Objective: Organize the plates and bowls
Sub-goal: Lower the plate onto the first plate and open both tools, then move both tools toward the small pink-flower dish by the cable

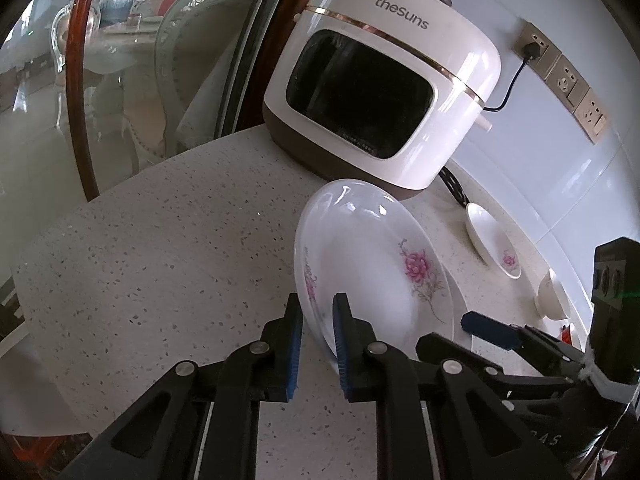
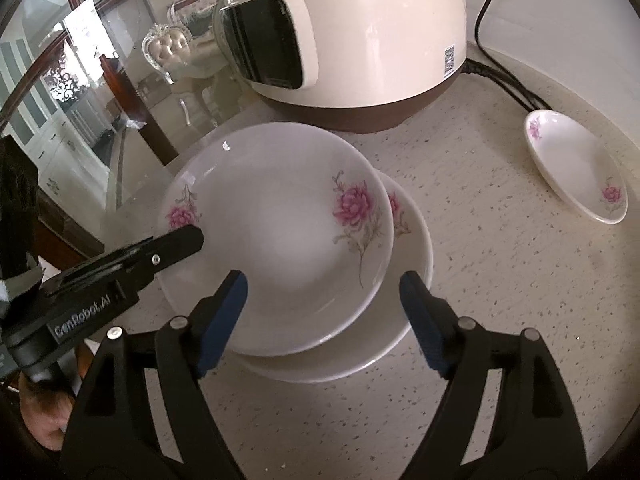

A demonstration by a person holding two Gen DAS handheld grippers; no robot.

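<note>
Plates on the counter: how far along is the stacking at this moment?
Done: nothing fully settled. In hand: the top plate sits tilted on the lower plate, its rim pinched by the left gripper; the right gripper stands open, off the plates. Left: a small plate and a bowl stand apart, unstacked.

The left gripper (image 1: 316,320) points down at a slant, and its two blue pads are closed tight on the rim of a tilted plate (image 1: 372,264). The right gripper (image 2: 324,308) points down more steeply; its jaws stand wide apart and its pads touch nothing, with the plate's near edge between them. At the lower left of the right wrist view, a hand (image 2: 44,420) holds the left gripper's handle.
</note>
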